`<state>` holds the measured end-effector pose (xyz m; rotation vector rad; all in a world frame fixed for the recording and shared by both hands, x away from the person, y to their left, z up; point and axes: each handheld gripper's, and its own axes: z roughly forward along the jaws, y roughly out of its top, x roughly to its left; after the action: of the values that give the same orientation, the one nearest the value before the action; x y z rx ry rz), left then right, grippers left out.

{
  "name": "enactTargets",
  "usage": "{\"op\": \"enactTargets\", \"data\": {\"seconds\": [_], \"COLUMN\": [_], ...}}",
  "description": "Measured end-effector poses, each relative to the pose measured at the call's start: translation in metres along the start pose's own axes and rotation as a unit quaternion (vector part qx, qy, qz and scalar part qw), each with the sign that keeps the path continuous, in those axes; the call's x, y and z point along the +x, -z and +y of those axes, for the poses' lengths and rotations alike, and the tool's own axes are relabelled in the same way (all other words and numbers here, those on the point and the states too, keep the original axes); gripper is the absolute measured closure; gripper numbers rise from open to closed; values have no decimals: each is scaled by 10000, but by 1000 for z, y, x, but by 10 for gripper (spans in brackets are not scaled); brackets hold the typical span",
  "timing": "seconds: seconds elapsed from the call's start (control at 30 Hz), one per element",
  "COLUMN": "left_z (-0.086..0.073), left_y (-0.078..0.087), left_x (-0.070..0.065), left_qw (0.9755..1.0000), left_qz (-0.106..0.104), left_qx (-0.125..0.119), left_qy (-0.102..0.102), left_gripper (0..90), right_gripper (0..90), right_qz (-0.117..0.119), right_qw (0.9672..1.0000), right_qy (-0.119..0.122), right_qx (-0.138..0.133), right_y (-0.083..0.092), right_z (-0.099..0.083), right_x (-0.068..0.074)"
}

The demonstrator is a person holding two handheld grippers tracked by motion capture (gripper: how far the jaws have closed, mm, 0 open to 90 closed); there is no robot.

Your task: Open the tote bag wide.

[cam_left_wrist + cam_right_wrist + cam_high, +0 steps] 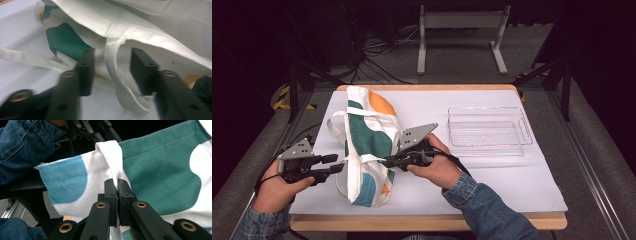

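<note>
A white tote bag [369, 145] with green, orange and blue patches lies lengthwise on the table's left half. My right gripper [384, 161] reaches it from the right and is shut on a white handle strap [110, 157] at the bag's edge [117, 182]. My left gripper [337, 163] is at the bag's left side. In the left gripper view its jaws [112, 53] stand apart around a loop of white strap [117, 75], and the pads do not press on it. The bag's seam [150, 30] runs just above.
A clear plastic tray [524, 131] stands at the back right of the white-covered table [512, 185]. Another strap loop [334, 131] lies on the cover left of the bag. A denim sleeve [22, 147] is beyond the bag in the right gripper view.
</note>
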<state>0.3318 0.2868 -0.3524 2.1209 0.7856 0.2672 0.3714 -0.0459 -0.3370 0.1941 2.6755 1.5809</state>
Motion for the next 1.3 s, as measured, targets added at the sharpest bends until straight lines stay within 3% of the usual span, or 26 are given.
{"op": "enactTargets", "data": {"seconds": [0.07, 0.17, 0.23, 0.37, 0.6, 0.77, 1.3], "left_z": [1, 1, 2, 3, 6, 7, 4], "left_y": [-1, 1, 2, 4, 15, 20, 34], "left_x": [0, 2, 2, 1, 0, -2, 1], "left_qw": [9999, 9998, 9998, 9997, 9984, 9976, 9964], "left_qz": [-156, -162, -186, -208, -126, -32, 187], "left_qx": [-43, -106, -121, -158, -549, -694, -821], "left_qy": [-36, 17, 24, -17, -67, -77, -48], "left_gripper": [738, 853, 873, 879, 880, 880, 880], "right_gripper": [878, 878, 878, 878, 878, 878, 878], "right_qz": [0, 9, 13, -13, -135, -258, -743], "right_qw": [10000, 10000, 10000, 10000, 9999, 9995, 9966], "right_qy": [1, -6, -8, -7, 17, 64, -18], "right_qx": [-6, -1, -9, -13, -67, -172, -361], "right_y": [0, 0, 0, 1, 12, 25, 76], "right_z": [0, 0, 0, 1, 6, 11, 1], "right_x": [0, 0, 0, 0, 0, 1, 6]}}
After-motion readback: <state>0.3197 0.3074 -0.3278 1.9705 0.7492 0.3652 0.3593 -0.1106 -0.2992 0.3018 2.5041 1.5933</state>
